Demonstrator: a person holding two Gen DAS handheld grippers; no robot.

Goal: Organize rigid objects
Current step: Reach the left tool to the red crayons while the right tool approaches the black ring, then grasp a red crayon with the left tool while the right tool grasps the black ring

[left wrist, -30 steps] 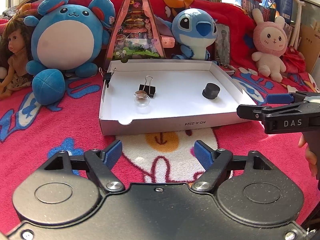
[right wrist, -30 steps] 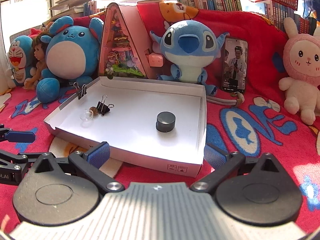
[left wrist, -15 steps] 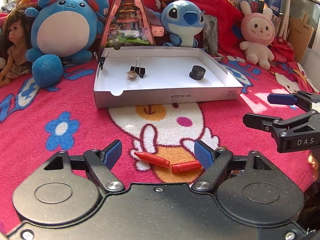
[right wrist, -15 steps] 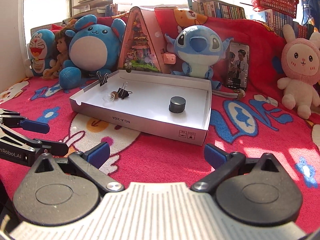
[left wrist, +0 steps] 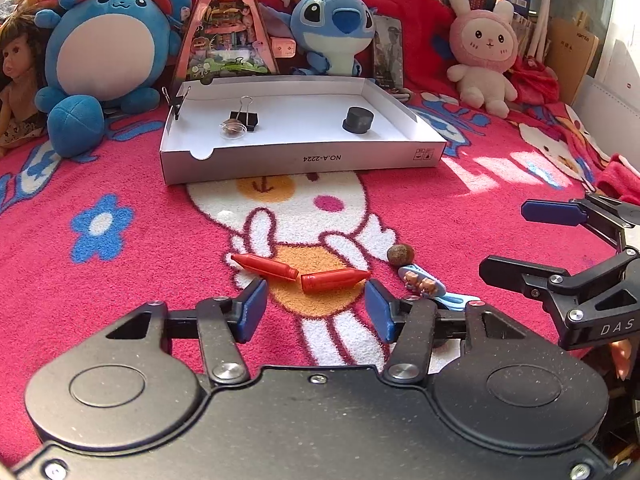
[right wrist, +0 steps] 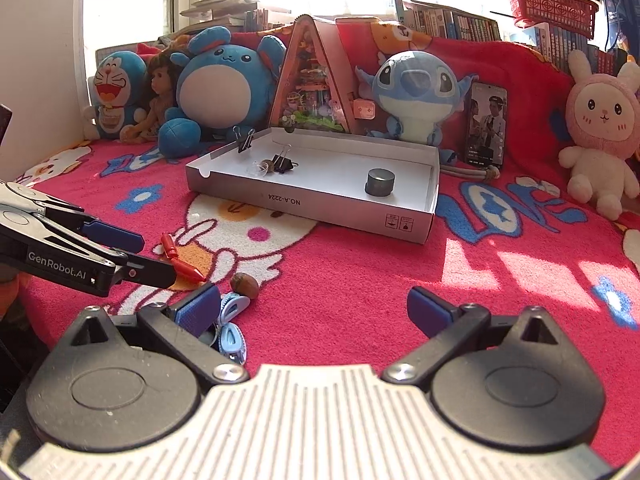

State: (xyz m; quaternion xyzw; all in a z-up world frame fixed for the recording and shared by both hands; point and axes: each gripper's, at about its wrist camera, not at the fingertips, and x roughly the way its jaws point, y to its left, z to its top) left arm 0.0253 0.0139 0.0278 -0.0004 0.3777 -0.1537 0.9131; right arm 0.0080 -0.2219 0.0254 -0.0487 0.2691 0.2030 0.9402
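A white cardboard tray (left wrist: 304,158) (right wrist: 320,204) sits on the red blanket and holds a black binder clip (left wrist: 244,117), a clear dish with a nut (left wrist: 232,128) and a black cap (left wrist: 357,120) (right wrist: 380,182). Nearer me lie two red crayon pieces (left wrist: 265,265) (left wrist: 334,279), a brown nut (left wrist: 400,254) (right wrist: 245,285) and blue hair clips (left wrist: 423,284) (right wrist: 232,322). My left gripper (left wrist: 316,312) is open just short of the crayons. My right gripper (right wrist: 312,312) is open, its left finger by the hair clips.
Plush toys, a doll (left wrist: 18,80), a triangular display house (left wrist: 226,32) and a phone (right wrist: 486,124) line the back behind the tray. A second binder clip (left wrist: 174,98) grips the tray's left wall.
Both grippers have pulled back from the tray toward me and lowered. The crayons, nut and hair clips have come into view in front of them.
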